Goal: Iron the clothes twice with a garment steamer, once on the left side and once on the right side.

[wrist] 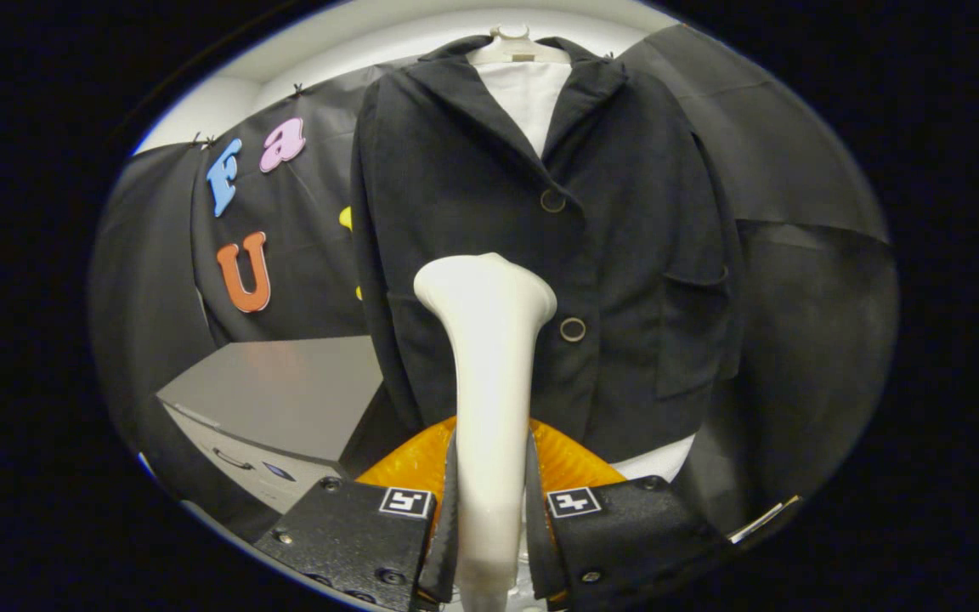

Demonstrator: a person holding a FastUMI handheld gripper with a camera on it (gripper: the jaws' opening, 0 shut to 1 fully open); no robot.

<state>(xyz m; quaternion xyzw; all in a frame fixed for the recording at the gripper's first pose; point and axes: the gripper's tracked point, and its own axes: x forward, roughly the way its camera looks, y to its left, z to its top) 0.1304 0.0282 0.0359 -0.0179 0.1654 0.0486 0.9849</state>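
Note:
A black jacket (625,255) hangs on a pale hanger (513,44) just ahead of me, with a white shirt (528,93) showing at its collar and below its hem. It has two round buttons down the front and a chest pocket to the right. My gripper (491,510) is shut on the handle of a white garment steamer (489,340), both fingers pressing its sides. The steamer stands upright between the fingers, and its wide head sits at or close to the jacket's left front panel, level with the lower button; contact cannot be told.
A grey cabinet (285,399) with a drawer handle stands low to the left of the jacket. An orange ribbed thing (570,463) lies just behind the fingers under the jacket's hem. Black cloth walls close the booth behind and on both sides.

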